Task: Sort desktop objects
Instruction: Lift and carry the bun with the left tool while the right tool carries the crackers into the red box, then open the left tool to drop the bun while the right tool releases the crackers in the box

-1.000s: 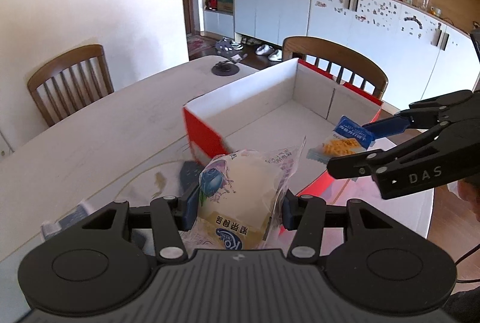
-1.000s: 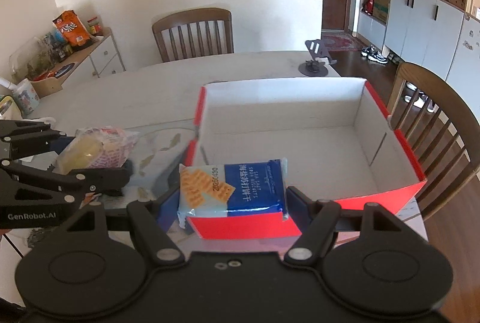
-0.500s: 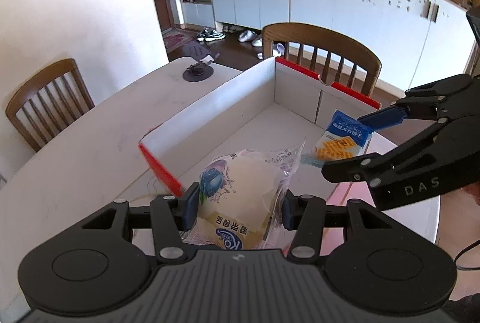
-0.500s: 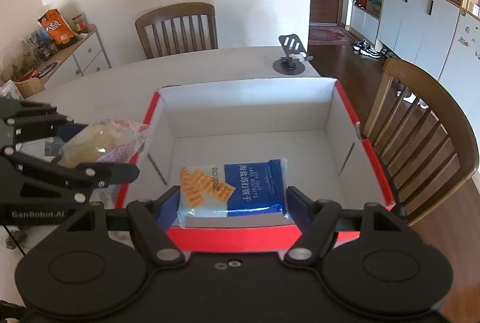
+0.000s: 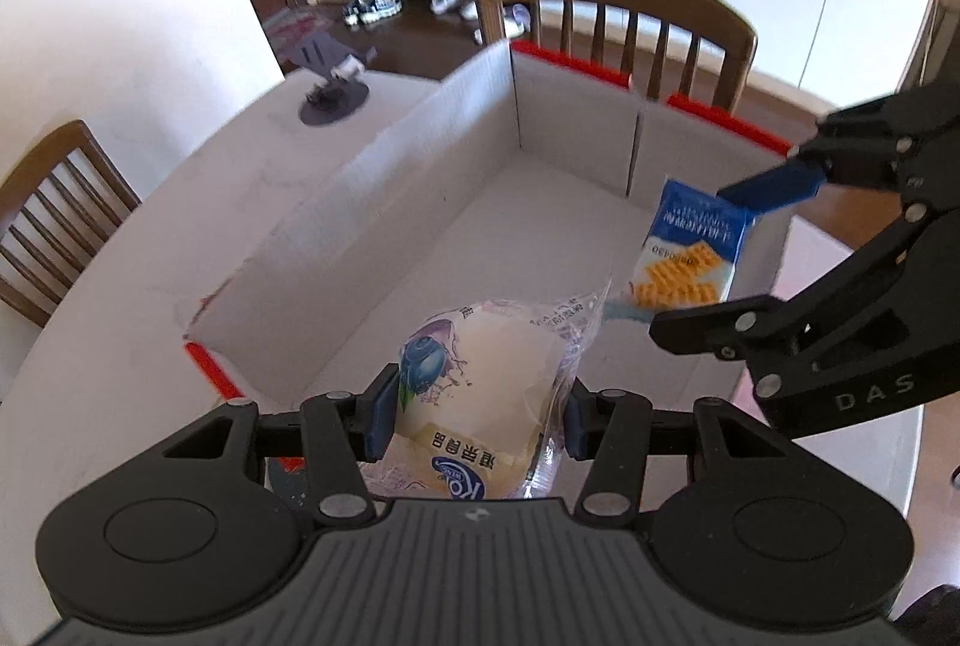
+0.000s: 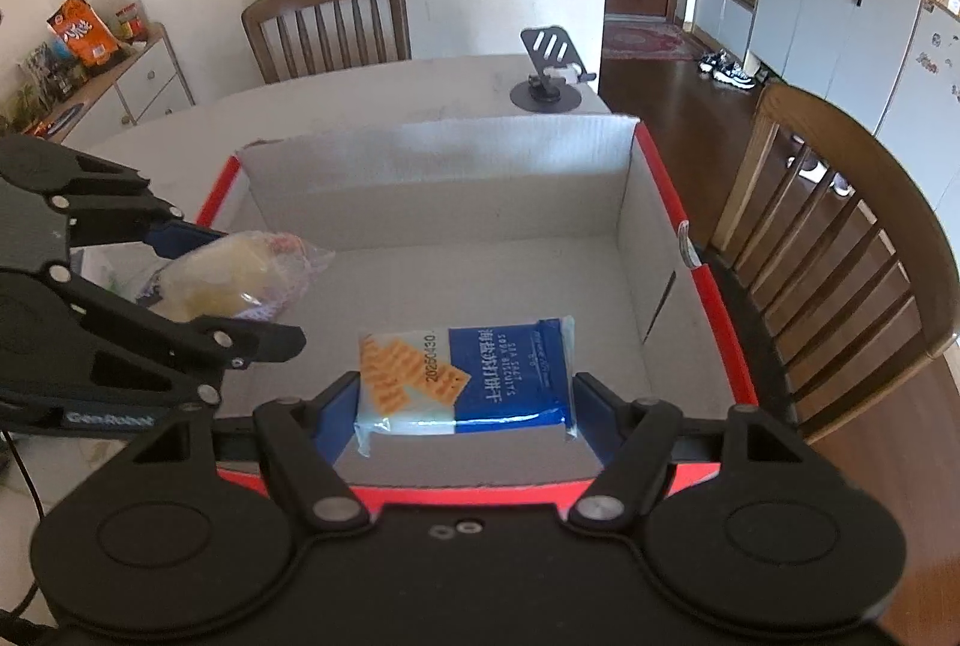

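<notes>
Two claws hang over the box (image 6: 672, 202) at mid-frame: left claw (image 5: 474, 415) grips a bun (image 5: 480, 394), right claw (image 6: 465, 394) a cracker pack (image 6: 474, 376).

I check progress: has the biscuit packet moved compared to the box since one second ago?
Yes. The biscuit packet went forward over the near red rim into the box.

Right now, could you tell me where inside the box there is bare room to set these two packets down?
The box shows nothing lying on its floor: bare room runs from the far wall to the right wall. It is crowded only at the near-left, where the left gripper holds the bread packet beside the right gripper with the cracker packet.
</notes>
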The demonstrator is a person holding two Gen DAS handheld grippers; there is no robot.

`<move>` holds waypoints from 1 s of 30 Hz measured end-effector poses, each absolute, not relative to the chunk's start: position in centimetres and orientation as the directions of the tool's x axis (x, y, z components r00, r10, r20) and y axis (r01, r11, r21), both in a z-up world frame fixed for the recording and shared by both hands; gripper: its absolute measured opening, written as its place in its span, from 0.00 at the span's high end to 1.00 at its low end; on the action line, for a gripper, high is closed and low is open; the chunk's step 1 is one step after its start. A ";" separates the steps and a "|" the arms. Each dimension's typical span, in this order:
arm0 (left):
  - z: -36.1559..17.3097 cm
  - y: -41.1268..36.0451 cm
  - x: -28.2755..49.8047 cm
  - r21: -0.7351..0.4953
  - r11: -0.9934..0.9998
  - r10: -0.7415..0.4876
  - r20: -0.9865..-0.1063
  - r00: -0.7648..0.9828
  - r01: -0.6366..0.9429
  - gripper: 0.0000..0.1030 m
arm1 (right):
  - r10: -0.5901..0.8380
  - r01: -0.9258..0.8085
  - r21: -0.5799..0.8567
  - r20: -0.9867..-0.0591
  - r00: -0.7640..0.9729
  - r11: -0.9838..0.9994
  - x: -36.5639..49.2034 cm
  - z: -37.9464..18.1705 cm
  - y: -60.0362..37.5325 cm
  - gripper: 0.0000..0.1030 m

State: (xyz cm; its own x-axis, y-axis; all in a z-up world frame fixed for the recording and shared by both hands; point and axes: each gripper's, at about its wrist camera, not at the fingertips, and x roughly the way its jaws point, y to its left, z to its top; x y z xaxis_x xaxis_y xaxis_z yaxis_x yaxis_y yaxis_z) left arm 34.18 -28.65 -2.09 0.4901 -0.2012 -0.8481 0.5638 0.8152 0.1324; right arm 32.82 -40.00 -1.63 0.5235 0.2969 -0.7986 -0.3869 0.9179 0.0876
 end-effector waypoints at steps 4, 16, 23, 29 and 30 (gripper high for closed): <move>-3.6 -29.3 35.7 0.138 0.801 -0.179 -0.874 0.453 0.582 0.51 | 0.285 -0.399 0.086 -0.834 0.473 0.913 34.4 -3.3 -39.9 0.29; -6.9 -30.7 38.1 0.180 0.761 -0.112 -0.910 0.399 0.624 0.51 | 0.235 -0.425 0.052 -0.890 0.391 0.904 37.8 -6.5 -39.0 0.29; -8.0 -31.3 38.8 0.172 0.743 -0.098 -0.928 0.360 0.646 0.51 | 0.213 -0.472 0.017 -0.906 0.365 0.881 38.2 -7.4 -38.4 0.28; -8.5 -31.4 39.1 0.153 0.739 -0.096 -0.940 0.328 0.656 0.50 | 0.200 -0.481 0.017 -0.921 0.334 0.877 38.7 -8.3 -38.5 0.28; -8.6 -31.4 39.2 0.151 0.739 -0.097 -0.941 0.325 0.657 0.50 | 0.198 -0.479 0.017 -0.923 0.331 0.878 38.7 -8.4 -38.6 0.28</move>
State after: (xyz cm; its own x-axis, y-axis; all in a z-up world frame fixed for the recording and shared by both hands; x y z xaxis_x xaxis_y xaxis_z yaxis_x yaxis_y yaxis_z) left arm 39.16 -31.43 -8.58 0.3248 -0.0971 -0.9408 0.6569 0.7388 0.1505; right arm 38.74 -38.58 -8.45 0.3305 0.1977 -0.9229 -0.4787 0.8778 0.0166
